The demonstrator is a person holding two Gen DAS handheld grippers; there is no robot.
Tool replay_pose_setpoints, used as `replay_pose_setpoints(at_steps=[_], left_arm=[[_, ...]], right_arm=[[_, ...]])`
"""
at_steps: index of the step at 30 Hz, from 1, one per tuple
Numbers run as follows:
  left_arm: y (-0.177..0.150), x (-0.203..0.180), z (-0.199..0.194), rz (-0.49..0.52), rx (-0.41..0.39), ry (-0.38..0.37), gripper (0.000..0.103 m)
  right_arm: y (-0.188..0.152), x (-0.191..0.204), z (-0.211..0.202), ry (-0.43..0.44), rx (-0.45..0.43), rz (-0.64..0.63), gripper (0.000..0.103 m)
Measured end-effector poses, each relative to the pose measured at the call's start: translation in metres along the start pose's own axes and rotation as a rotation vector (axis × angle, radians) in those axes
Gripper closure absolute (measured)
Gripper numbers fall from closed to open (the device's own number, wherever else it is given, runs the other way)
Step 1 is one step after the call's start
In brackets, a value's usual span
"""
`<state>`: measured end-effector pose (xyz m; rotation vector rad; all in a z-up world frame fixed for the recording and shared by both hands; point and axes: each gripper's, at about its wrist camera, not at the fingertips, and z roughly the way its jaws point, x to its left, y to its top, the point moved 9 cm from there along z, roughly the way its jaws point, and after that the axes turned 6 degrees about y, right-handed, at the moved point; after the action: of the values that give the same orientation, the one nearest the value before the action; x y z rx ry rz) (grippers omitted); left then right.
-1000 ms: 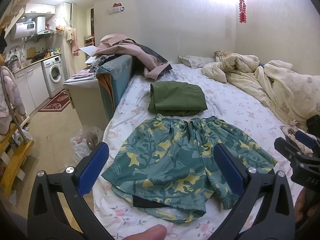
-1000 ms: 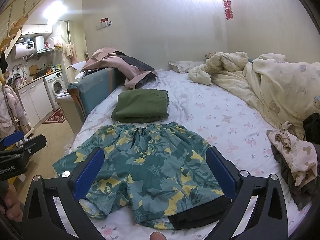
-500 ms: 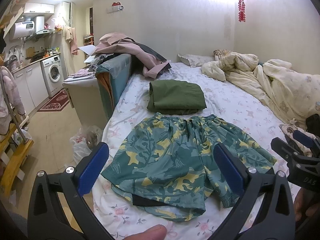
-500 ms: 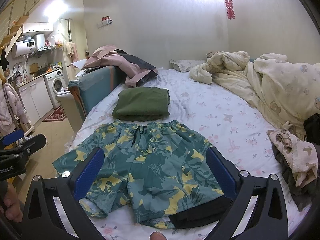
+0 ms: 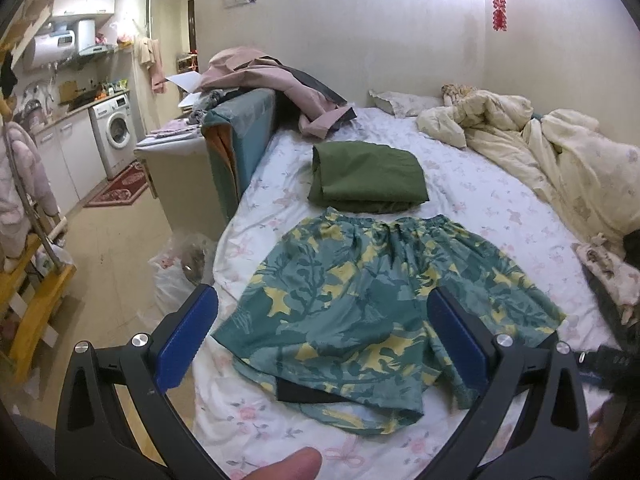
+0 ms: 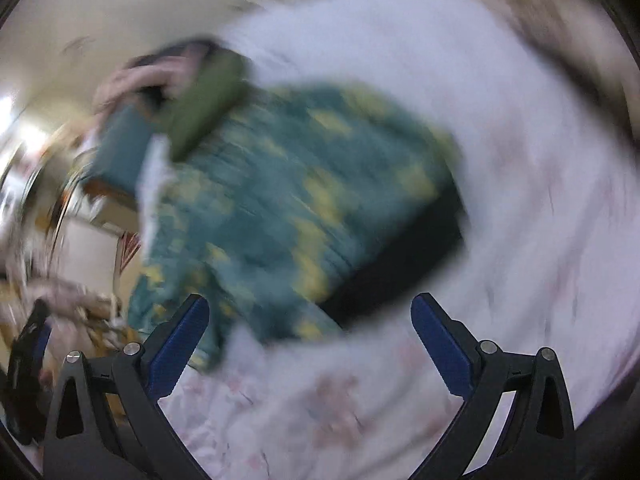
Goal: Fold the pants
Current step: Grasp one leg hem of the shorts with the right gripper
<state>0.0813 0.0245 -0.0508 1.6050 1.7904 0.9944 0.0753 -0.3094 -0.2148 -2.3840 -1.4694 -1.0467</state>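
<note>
Lying flat ahead of both wide-spread grippers, shorts (image 5: 384, 300) cover bed (image 5: 500, 200).

The right wrist view was smeared with motion blur, so the green and yellow patterned shorts (image 6: 288, 200), the folded olive garment (image 6: 200, 100) beyond them and the floral bedsheet (image 6: 520, 160) showed only as streaked colour, with no hem or waistband readable. In the left wrist view the right gripper (image 5: 608, 360) was cut off by the dark right rim, leaving its jaws out of sight. A dark layer (image 5: 308, 392) poked from under the near hem of the shorts, most of it hidden.
</note>
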Motion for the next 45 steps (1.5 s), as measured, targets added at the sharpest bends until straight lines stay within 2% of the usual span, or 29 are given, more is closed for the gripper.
replay_pose_setpoints(at_steps=[3,5,7,9,12,14,19,21,24,25,26,27,28,29,33,37,39,41,43,45], left_arm=[[-0.001,0.005,0.007,-0.008,0.029,0.009,0.0],[-0.003,0.009,0.012,-0.032,0.063,0.005,0.0],[-0.005,0.01,0.016,-0.081,0.101,-0.039,0.0],[-0.005,0.01,0.018,-0.099,0.111,-0.044,0.0],[-0.003,0.009,0.025,-0.081,0.108,-0.024,0.0],[-0.001,0.008,0.032,-0.063,0.111,-0.01,0.0],[-0.001,-0.003,0.05,-0.072,0.177,-0.033,0.0],[-0.004,-0.011,0.059,-0.053,0.211,-0.034,0.0],[-0.001,-0.024,0.073,-0.007,0.253,-0.03,0.0],[0.005,-0.029,0.079,0.005,0.259,-0.029,0.0],[0.01,-0.034,0.083,0.015,0.259,-0.026,0.0],[0.02,-0.042,0.09,0.032,0.256,-0.022,0.0],[0.029,-0.05,0.097,0.052,0.255,-0.021,0.0],[0.039,-0.061,0.106,0.077,0.261,-0.021,0.0],[0.075,-0.109,0.148,0.132,0.307,-0.034,0.0],[0.091,-0.173,0.203,0.186,0.414,-0.073,0.0],[0.092,-0.212,0.234,0.199,0.493,-0.11,0.0],[0.091,-0.241,0.255,0.191,0.539,-0.117,0.004],[0.079,-0.278,0.275,0.185,0.623,-0.155,0.004],[0.067,-0.309,0.288,0.224,0.658,-0.174,0.009]], right_arm=[[-0.008,-0.054,0.013,-0.033,0.039,0.208,0.006],[0.0,-0.068,0.017,-0.024,0.024,0.259,0.008],[0.017,-0.073,0.018,-0.029,-0.009,0.26,0.012],[0.038,-0.077,0.021,-0.029,-0.054,0.261,0.014],[0.056,-0.081,0.028,0.007,-0.096,0.313,0.017],[0.069,-0.081,0.03,0.008,-0.125,0.298,0.018],[0.091,-0.077,0.039,0.019,-0.164,0.28,0.02],[0.098,-0.077,0.042,0.052,-0.191,0.302,0.022],[0.105,-0.084,0.039,0.104,-0.224,0.345,0.034],[0.107,-0.086,0.037,0.12,-0.231,0.355,0.046],[0.109,-0.086,0.038,0.125,-0.226,0.352,0.064],[0.11,-0.086,0.04,0.132,-0.201,0.341,0.078],[0.11,-0.082,0.043,0.187,-0.179,0.34,0.1],[0.109,-0.077,0.044,0.2,-0.159,0.328,0.1],[0.115,-0.054,0.023,0.184,-0.215,0.207,0.1],[0.121,-0.028,0.004,0.176,-0.27,0.072,0.1],[0.12,-0.017,0.002,0.18,-0.267,0.021,0.1],[0.121,-0.013,0.003,0.177,-0.268,-0.007,0.1],[0.121,-0.014,0.007,0.16,-0.248,-0.033,0.1],[0.118,-0.012,0.011,0.144,-0.234,-0.078,0.1]])
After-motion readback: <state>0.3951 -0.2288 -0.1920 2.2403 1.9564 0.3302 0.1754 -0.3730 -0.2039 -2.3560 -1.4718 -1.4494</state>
